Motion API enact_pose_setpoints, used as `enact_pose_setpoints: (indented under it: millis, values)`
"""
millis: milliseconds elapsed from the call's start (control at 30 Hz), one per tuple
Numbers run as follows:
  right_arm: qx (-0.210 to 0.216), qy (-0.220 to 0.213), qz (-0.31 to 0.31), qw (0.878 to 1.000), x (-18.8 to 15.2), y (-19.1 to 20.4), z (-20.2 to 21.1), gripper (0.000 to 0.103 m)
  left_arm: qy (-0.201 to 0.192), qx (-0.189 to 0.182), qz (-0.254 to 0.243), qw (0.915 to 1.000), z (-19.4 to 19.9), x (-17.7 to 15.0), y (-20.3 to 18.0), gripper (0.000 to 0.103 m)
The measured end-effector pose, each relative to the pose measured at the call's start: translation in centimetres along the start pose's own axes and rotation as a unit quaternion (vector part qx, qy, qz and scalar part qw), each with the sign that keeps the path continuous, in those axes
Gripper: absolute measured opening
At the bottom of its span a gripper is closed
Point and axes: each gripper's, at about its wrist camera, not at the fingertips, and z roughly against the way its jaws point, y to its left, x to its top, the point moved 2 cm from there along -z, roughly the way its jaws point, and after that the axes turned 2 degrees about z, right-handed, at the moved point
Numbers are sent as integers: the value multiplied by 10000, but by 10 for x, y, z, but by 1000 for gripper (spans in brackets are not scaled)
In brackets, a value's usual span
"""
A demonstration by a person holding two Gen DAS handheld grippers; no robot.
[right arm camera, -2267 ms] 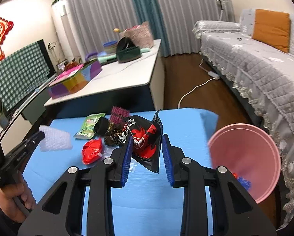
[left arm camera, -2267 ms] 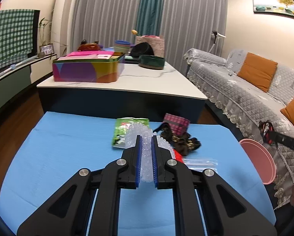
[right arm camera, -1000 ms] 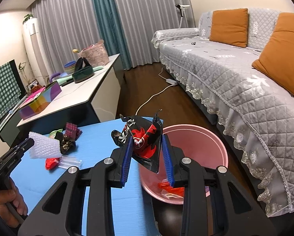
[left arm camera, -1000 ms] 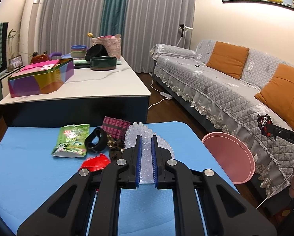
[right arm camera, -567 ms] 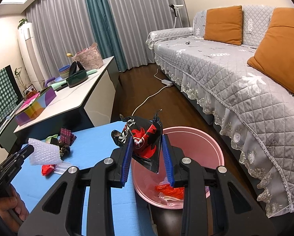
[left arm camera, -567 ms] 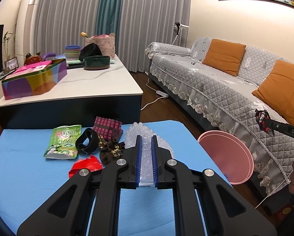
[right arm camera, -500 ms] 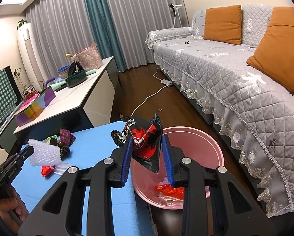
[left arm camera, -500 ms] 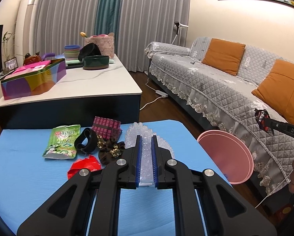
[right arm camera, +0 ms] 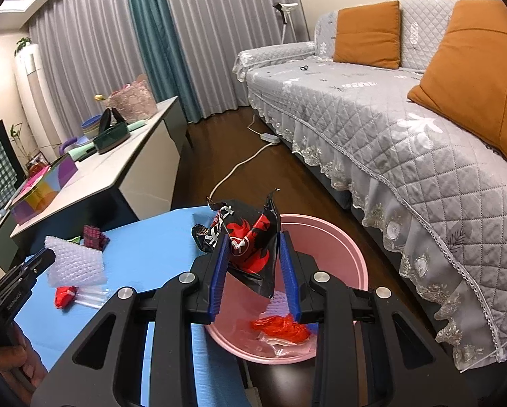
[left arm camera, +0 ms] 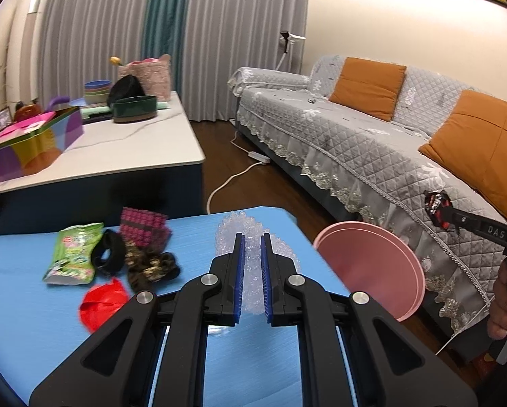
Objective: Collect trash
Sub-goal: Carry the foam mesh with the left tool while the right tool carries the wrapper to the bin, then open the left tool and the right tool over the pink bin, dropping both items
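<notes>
Black-and-red wrapper [right arm camera: 250, 240] sits pinched in my right gripper [right arm camera: 253, 271], the pink bin [right arm camera: 341, 247] just beyond and below its jaws; my left gripper [left arm camera: 251, 271] clamps bubble wrap [left arm camera: 253, 237] over the blue table [left arm camera: 22, 305].

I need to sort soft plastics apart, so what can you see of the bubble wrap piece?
The bubble wrap is a clear, whitish sheet of small round bubbles, crumpled into a loose wad. It is clamped between the blue pads of the left tongs, bulging out above and to both sides of them, held up over the blue table. From the right wrist view it reads as a roughly rectangular piece sticking out of the tongs, touching nothing else.
</notes>
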Motion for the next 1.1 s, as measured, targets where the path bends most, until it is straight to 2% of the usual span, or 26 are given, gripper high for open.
enact_pose_setpoints:
  millis: [633, 867, 967, 1000, 1033, 1067, 1100]
  values:
    - [-471, 238, -319, 9981, -8, -39, -30, 31, 133, -700, -543, 9960, -75, 19, -87, 9]
    - [-598, 288, -348, 9972, -9, -46, -38, 31, 290, -999, -723, 9919, -101, 21, -111, 9]
    - [-666, 331, -431, 9963, -8, -50, -41, 33, 441, -1277, -783, 9877, -109, 20, -120, 11]
    - [-701, 353, -456, 9959, -8, -50, -42, 37, 485, -1352, -819, 9862, -111, 20, -124, 15]
    - [-729, 408, -501, 9952, -8, -52, -43, 43, 527, -1407, -877, 9848, -112, 20, -127, 27]
    - [-739, 423, -535, 9949, -8, -52, -44, 53, 527, -1410, -903, 9845, -112, 20, -128, 36]
    - [-745, 411, -558, 9948, -8, -53, -44, 54, 474, -1380, -897, 9852, -109, 21, -127, 46]
